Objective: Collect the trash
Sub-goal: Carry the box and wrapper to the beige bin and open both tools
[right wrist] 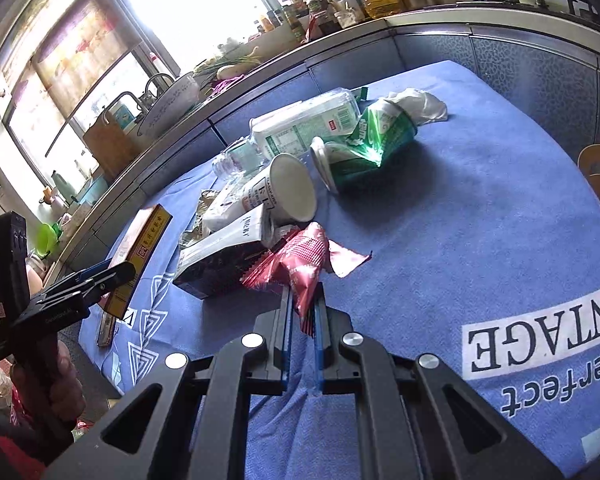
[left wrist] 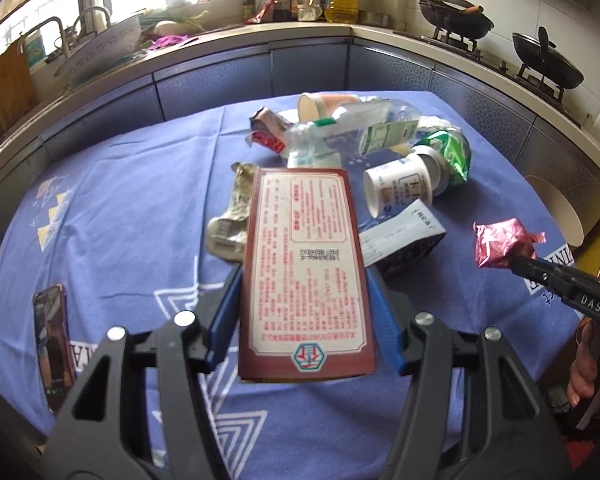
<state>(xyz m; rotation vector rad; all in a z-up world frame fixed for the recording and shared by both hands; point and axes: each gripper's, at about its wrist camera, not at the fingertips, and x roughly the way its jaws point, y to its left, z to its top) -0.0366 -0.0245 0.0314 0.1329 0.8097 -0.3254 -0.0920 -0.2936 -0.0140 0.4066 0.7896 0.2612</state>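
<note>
Cardboard in the left jaws: the left gripper [left wrist: 304,304] is clenched on a flat red-bordered box [left wrist: 306,276], blue pads against its two long edges, lifted clear of the cloth.
Box handling: stiff and probably light; broad printed faces would slip, so the narrow edges look like the right hold. Squeezing harder may buckle it.
Foil in the right jaws: the right gripper [right wrist: 303,308] is pinched almost closed on a crinkled pink wrapper [right wrist: 300,268], held by its lower end.
Wrapper handling: limp, near weightless, slick; it could slide out of a loose pinch, and a crumpled fold grips best.
Just ahead of the jaws: the remaining pile, touching one another, with a dark carton [right wrist: 220,264], a white paper cup [right wrist: 276,196], a crushed green can [right wrist: 364,152] and a clear plastic bottle [right wrist: 300,128].
Pile handling: all light; cup and can crush easily, the bottle may roll.
Far left of the left jaws: a phone [left wrist: 54,344] flat on the blue tablecloth [right wrist: 460,240], likely not trash.
</note>
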